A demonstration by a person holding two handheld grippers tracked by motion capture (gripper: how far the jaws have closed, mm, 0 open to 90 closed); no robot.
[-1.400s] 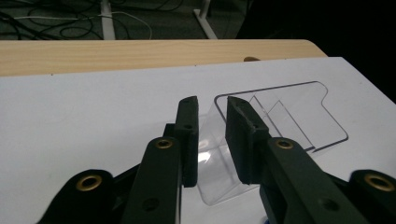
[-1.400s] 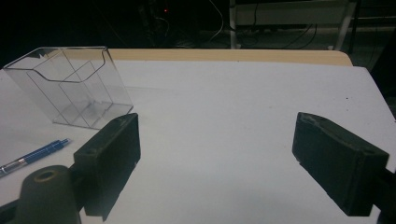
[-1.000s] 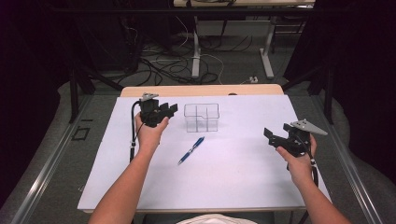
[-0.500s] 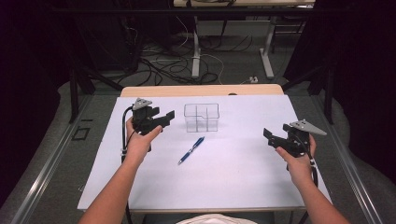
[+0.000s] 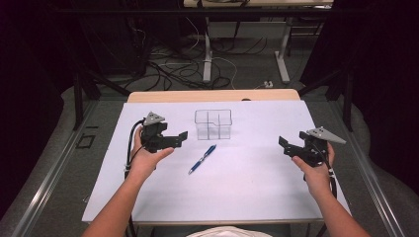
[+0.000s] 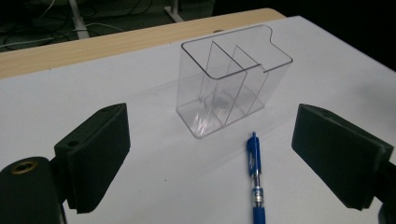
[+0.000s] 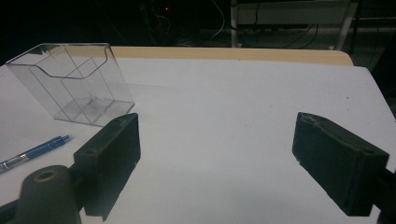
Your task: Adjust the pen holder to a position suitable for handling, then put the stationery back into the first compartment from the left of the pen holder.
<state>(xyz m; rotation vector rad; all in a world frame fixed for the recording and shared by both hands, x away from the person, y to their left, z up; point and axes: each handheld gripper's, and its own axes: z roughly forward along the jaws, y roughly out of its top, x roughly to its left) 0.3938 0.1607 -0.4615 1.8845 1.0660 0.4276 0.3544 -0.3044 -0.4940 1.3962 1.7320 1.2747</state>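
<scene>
We look along our right tongs, the two black jaws spread wide with nothing between them. Beyond the left jaw a clear plastic organizer with inner dividers stands upright on the white surface. A blue pen lies near it at the left edge

Overhead light falls evenly on the white table, while the surrounding room stays dim to black. Shadows are soft and faint. The clear organizer carries pale reflections along its walls. All pictures are slightly soft and grainy; the near black jaws in both gripper views appear blurred.
</scene>
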